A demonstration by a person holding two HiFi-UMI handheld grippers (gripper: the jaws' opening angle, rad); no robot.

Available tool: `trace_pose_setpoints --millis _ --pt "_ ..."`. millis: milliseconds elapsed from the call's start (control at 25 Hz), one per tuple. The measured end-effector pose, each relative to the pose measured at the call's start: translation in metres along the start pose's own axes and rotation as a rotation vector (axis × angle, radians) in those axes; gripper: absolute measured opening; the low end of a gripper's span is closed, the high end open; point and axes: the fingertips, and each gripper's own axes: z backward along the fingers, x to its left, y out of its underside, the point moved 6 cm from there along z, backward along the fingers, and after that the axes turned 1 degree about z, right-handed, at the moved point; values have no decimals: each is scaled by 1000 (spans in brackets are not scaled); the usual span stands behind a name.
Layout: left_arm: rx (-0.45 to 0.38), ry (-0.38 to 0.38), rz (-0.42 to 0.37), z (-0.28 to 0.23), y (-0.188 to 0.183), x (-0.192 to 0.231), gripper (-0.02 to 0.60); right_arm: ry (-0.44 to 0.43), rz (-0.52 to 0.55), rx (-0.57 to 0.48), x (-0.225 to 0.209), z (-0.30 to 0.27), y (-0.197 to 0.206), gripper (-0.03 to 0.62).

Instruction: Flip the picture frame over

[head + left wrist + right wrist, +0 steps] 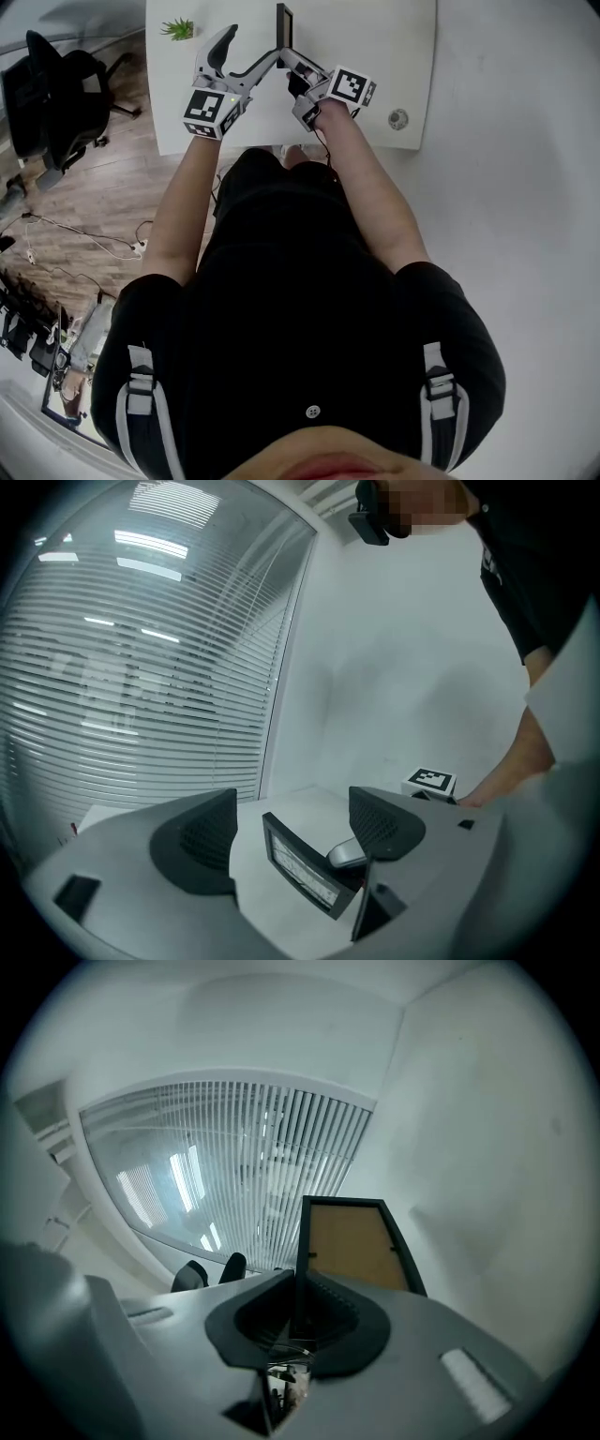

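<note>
The frame (284, 21) stands on edge on the white worktop (375, 56), towards its far side, and in the head view it shows as a thin dark upright strip. Both grippers meet at its near end.

The right gripper (289, 56) has its jaws closed on the frame's edge. In the right gripper view the dark rim runs straight down into the narrow slot between the two pads of that gripper (298, 1288). The rest of the frame (354, 1241) rises beyond them with its brown back panel facing the camera.

The left gripper (251, 49) comes in from the left with its jaws spread wide. In the left gripper view the frame (300, 864) sits tilted in the gap between the two dark pads of that gripper (292, 797), its glazed front turned towards the camera. It lies nearer the right-hand pad than the other. Neither pad presses on it, though I cannot tell whether the nearer one touches it. A silver fingertip (347, 855) of the right gripper lies against the frame's right-hand edge.

A small plant (177, 28) stands on the worktop well to the left of the frame.
</note>
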Motion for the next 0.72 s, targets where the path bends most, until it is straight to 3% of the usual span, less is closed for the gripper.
trace_pose_setpoints --millis 400,720 --pt "17 -5 5 1 15 -6 379 -77 -75 3 -22 5 13 49" --pt "32 3 3 0 22 -10 380 -113 -156 -56 -41 14 14 49"
